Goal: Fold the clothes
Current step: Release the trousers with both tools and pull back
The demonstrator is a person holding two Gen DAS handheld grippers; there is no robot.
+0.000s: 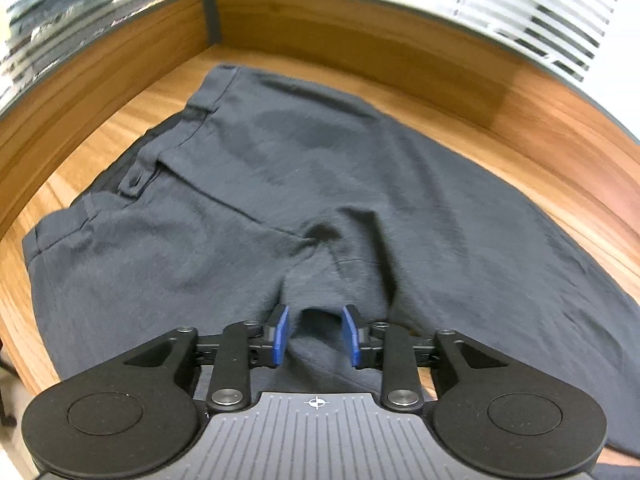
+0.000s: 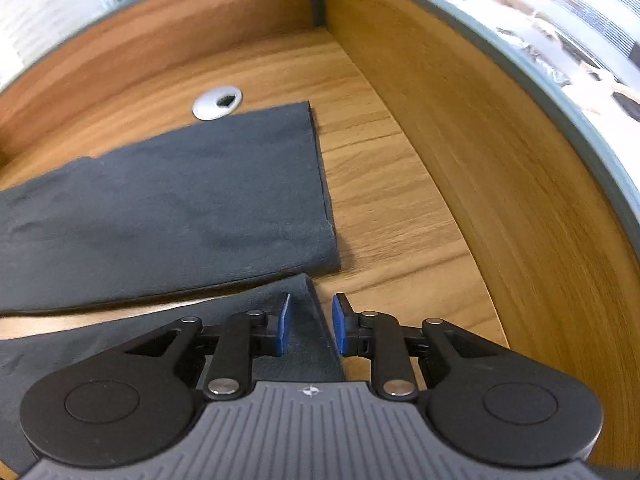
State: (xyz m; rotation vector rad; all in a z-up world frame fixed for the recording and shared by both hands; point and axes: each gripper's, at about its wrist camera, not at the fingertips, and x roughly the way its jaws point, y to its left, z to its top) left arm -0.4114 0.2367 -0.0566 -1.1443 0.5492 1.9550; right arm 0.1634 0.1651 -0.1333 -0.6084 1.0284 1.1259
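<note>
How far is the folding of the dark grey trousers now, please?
Done: the trousers lie spread flat on the wooden desk, legs side by side. In hand: nothing; the left gripper at the crotch and the right gripper at the near leg's hem are open. Left: no fold is visible yet.

The trousers [image 1: 304, 184] are dark grey woven cloth, matt, with a faintly fuzzy, soft-looking surface and stitched seams at the waistband; a small matt button [image 1: 134, 179] sits on a tab. The desk [image 2: 384, 200] is wood-grain laminate in a warm orange-brown, smooth with a slight sheen, and its raised side panels [image 2: 500, 168] have the same finish. The cable grommet [image 2: 218, 102] looks like silvery plastic or metal; which one is unclear. The left gripper [image 1: 316, 334] and right gripper [image 2: 310, 324] are matt black plastic with shiny metal pivot pins, smooth blue pads [image 1: 282, 332] and a ribbed grey plate.
</note>
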